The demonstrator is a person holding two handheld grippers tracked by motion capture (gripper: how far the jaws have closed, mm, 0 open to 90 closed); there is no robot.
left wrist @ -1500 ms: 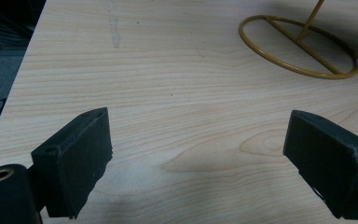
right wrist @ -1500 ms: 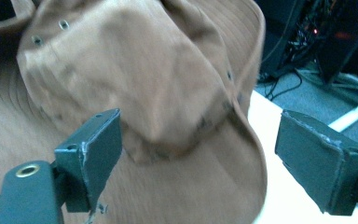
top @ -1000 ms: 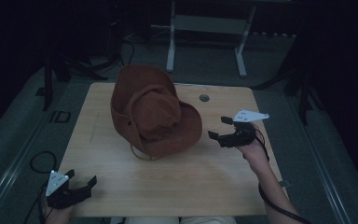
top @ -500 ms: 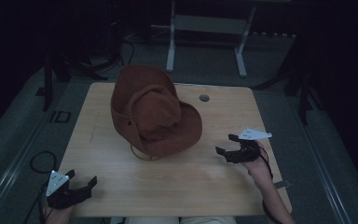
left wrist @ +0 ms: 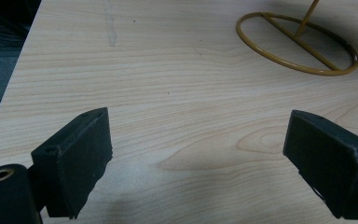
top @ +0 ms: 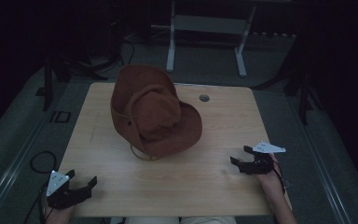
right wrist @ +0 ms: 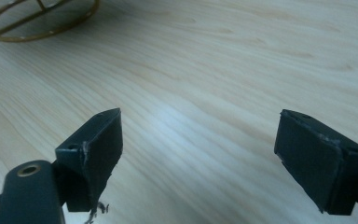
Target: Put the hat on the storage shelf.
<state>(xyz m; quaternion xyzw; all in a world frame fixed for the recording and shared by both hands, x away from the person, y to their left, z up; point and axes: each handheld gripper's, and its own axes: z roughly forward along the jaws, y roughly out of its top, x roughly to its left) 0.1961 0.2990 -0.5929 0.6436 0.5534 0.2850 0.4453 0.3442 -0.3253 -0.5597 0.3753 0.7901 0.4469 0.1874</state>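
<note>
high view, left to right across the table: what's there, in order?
Left claw at the near left corner → brown brimmed hat on its yellow wire ring stand → small round grey grommet in the light wooden tabletop → right claw near the right edge.

Hat (top: 156, 116) on its stand (left wrist: 297, 43), centred behind both claws
</note>
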